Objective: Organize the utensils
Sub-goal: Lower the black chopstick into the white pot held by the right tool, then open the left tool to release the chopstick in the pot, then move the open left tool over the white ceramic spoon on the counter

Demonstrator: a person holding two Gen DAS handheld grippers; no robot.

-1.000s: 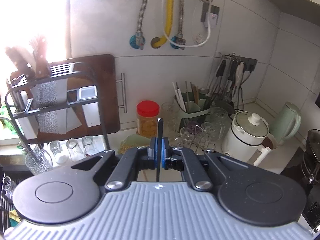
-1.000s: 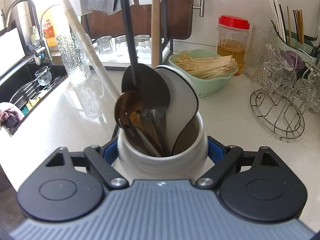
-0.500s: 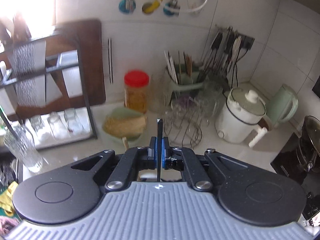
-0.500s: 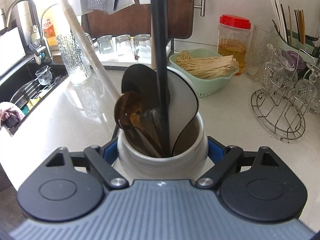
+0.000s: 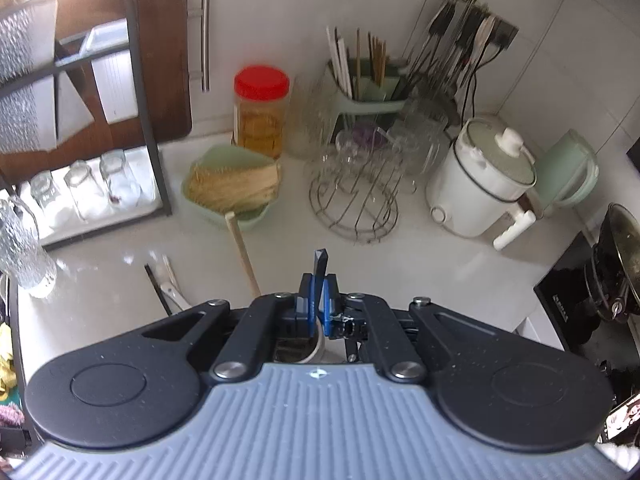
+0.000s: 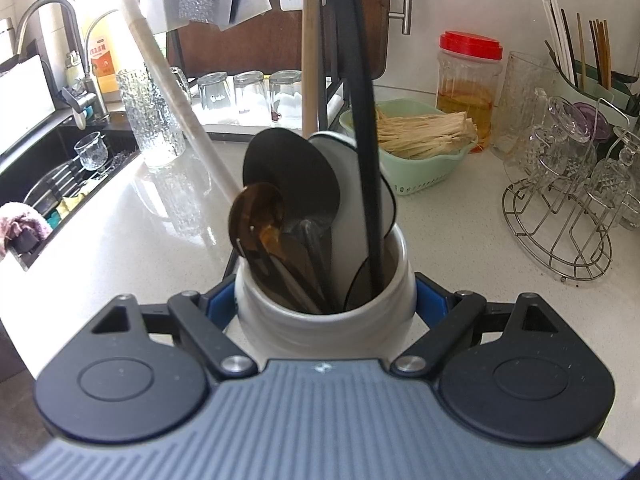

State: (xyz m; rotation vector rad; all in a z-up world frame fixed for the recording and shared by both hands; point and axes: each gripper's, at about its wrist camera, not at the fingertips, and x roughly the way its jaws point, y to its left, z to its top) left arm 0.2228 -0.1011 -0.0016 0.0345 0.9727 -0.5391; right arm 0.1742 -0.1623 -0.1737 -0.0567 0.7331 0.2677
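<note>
My right gripper (image 6: 325, 304) is shut on a white ceramic utensil crock (image 6: 280, 320) that stands on the counter. The crock holds several ladles and spoons with black, white and brown bowls and wooden handles. A long black handle (image 6: 366, 140) stands upright in the crock, reaching up out of frame. My left gripper (image 5: 316, 304) is shut on the top end of that black handle (image 5: 319, 266), directly above the crock, whose rim (image 5: 316, 350) shows below the fingers. A wooden handle (image 5: 242, 252) sticks out beside it.
A green basket of noodles (image 6: 424, 140), a red-lidded jar (image 6: 468, 76), a wire glass rack (image 6: 560, 216), a chopstick holder (image 5: 368, 76) and a white cooker (image 5: 480, 184) stand behind. A dish rack (image 5: 148, 120) with glasses and a sink (image 6: 48, 184) are left.
My left gripper has come down and tilted over the counter, lowering the black-handled utensil into the crock. The handle now stands deeper and more to the right inside it. The right gripper has stayed still.
</note>
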